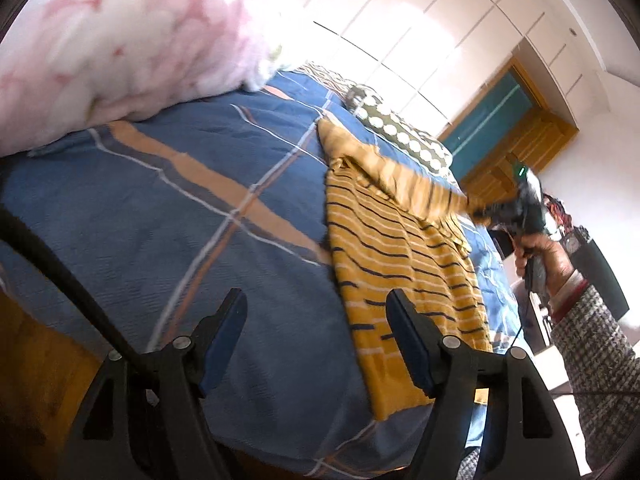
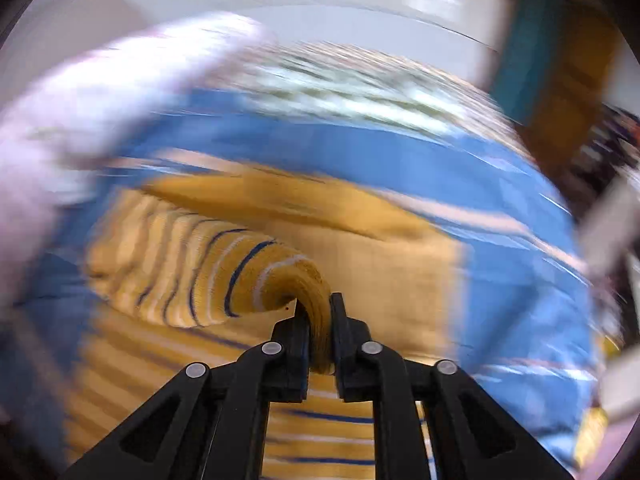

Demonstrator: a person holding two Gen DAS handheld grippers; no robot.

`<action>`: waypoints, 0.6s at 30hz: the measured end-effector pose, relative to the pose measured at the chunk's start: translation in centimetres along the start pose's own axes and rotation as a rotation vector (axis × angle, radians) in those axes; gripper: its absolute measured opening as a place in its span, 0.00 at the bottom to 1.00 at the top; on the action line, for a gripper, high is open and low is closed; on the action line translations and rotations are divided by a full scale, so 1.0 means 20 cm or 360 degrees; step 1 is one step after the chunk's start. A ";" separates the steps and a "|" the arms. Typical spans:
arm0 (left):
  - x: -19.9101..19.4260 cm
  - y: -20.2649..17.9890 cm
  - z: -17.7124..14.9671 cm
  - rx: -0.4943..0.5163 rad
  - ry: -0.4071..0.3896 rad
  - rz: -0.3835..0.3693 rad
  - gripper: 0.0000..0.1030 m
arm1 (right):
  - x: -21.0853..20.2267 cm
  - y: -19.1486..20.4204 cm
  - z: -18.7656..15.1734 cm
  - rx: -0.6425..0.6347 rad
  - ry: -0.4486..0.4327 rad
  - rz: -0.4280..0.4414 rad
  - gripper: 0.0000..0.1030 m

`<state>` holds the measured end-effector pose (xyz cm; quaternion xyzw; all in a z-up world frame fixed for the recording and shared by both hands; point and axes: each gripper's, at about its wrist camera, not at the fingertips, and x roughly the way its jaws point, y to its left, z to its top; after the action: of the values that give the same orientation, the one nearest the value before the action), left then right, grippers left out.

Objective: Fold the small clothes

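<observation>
Two grippers over a blue plaid bedspread (image 1: 168,208): left gripper (image 1: 316,344) spread wide, gripping nothing. Right gripper (image 2: 319,332) clenched on a sleeve of the yellow striped shirt (image 1: 400,264), lifted above the rest lying flat on the bed. No readable writing anywhere.

1. The right wrist view is smeared by motion: the bedspread (image 2: 520,280), the pink quilt (image 2: 80,120) and the far parts of the striped yellow top (image 2: 152,264) are streaks with no readable edges.
2. Between the right gripper (image 2: 318,312) fingers (image 2: 340,320), the pinched cloth hides the inner pads.
3. In the left wrist view the top's lifted sleeve (image 1: 420,188) is blurred, and where it meets the right gripper is too small to tell.
4. The left gripper (image 1: 316,320) arms are cut off by the lower edge.
5. The spotted pillow (image 1: 400,132) lies partly behind the top.
</observation>
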<state>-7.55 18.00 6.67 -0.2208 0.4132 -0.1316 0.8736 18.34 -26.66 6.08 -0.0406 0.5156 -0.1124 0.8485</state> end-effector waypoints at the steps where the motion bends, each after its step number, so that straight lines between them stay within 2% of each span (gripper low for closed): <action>1: 0.01 -0.03 0.01 0.0027 0.0007 0.0001 0.69 | 0.03 -0.08 -0.03 0.0028 0.0026 -0.0078 0.18; 3: 0.04 -0.09 0.02 0.0084 0.0019 0.0028 0.72 | 0.04 -0.20 -0.09 0.0100 0.0007 -0.0073 0.25; 5: 0.07 -0.12 0.03 0.0111 0.0038 0.0044 0.73 | 0.02 -0.29 -0.14 0.0200 -0.0039 0.0023 0.53; 6: 0.10 -0.14 0.04 0.0117 0.0051 0.0042 0.73 | 0.00 -0.32 -0.17 0.0237 -0.0079 0.0066 0.56; 8: 0.15 -0.18 0.06 0.0124 0.0078 0.0033 0.73 | -0.03 -0.35 -0.19 0.0250 -0.0119 0.0106 0.56; 10: 0.20 -0.22 0.08 0.0141 0.0106 0.0051 0.73 | -0.04 -0.36 -0.21 0.0229 -0.0141 0.0204 0.56; 13: 0.26 -0.31 0.13 0.0220 0.0109 0.0098 0.73 | -0.05 -0.34 -0.22 0.0201 -0.0166 0.0264 0.55; 16: 0.37 -0.34 0.27 0.0216 0.0113 0.0119 0.73 | -0.05 -0.29 -0.24 0.0153 -0.0200 0.0374 0.44; 18: 0.48 -0.36 0.41 0.0192 0.0130 0.0135 0.73 | -0.02 -0.28 -0.23 0.0190 -0.0162 0.0500 0.42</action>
<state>4.45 10.08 8.35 -0.1445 0.4488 -0.1282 0.8725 13.19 -31.83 5.35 0.0854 0.4642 -0.0066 0.8816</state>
